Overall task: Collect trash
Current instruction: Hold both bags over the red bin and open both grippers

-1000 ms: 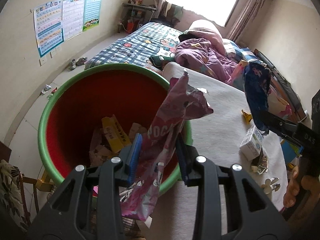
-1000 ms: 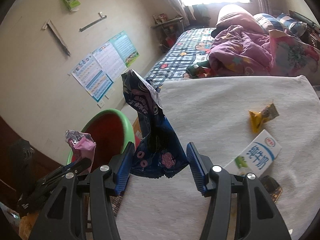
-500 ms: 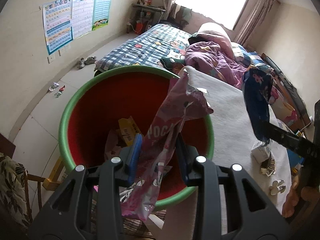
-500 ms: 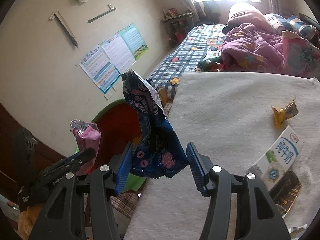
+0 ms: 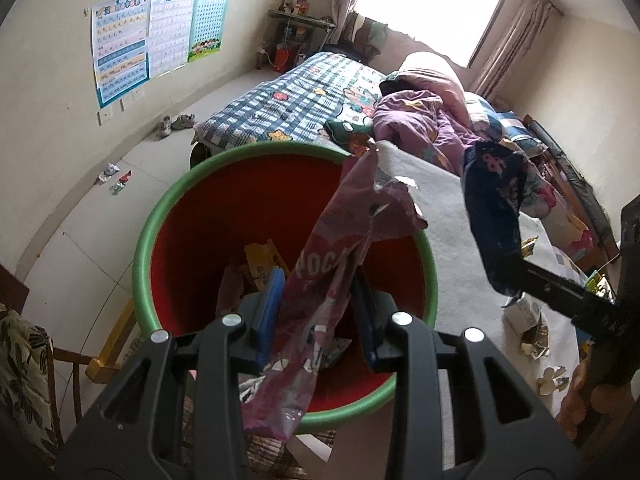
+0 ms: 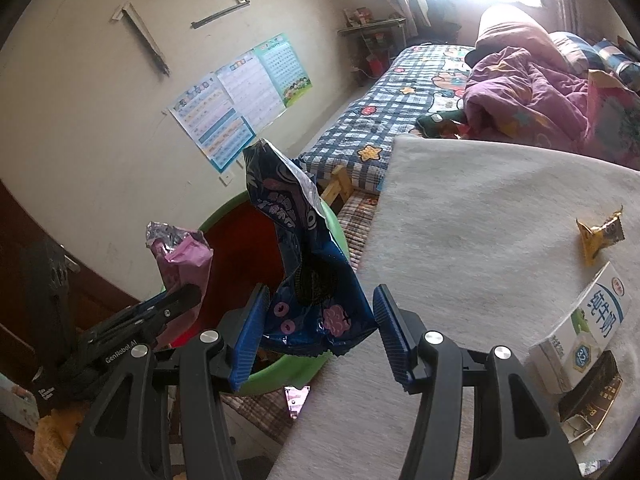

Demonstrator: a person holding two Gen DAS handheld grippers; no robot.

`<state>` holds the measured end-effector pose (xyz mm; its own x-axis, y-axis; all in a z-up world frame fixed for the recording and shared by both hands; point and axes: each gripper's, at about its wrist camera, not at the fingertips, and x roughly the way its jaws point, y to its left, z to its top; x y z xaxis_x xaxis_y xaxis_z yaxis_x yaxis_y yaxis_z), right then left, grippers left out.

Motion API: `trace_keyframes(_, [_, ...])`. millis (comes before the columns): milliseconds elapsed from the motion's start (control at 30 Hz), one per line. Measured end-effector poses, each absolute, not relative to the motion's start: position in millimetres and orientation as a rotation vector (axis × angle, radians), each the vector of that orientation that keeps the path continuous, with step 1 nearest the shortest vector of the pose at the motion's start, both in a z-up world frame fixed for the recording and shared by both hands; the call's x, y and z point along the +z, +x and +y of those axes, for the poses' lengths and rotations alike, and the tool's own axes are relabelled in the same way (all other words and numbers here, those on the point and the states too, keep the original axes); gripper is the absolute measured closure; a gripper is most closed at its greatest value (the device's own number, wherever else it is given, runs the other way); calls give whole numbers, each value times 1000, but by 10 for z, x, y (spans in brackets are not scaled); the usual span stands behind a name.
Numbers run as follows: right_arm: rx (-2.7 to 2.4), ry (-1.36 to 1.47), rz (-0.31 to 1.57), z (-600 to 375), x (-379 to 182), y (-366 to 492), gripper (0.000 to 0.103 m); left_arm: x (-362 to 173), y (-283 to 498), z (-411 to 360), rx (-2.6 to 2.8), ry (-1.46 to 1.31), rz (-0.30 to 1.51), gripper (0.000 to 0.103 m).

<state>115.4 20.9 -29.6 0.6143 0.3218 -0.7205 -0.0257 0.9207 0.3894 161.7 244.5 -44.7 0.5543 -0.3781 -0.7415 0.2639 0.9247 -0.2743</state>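
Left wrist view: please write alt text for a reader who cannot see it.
The left gripper holds a crumpled pink snack wrapper above a red bin with a green rim that already contains some trash. At right, the right gripper holds a dark blue wrapper over a grey table cover; a bed lies beyond.

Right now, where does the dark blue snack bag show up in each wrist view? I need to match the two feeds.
Left wrist view: the dark blue snack bag hangs at right, above the grey cloth, pinched by the right gripper.
Right wrist view: it stands centre frame, between the fingers, just over the bin's near edge.
Shared landmark: the green-rimmed red bin.
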Motion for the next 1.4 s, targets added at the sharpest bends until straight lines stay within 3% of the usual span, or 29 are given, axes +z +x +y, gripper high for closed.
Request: trace_keyframes(1400, [273, 278, 969, 774, -478, 1552, 50, -766, 1928, 2545, -322, -181, 1000, 69])
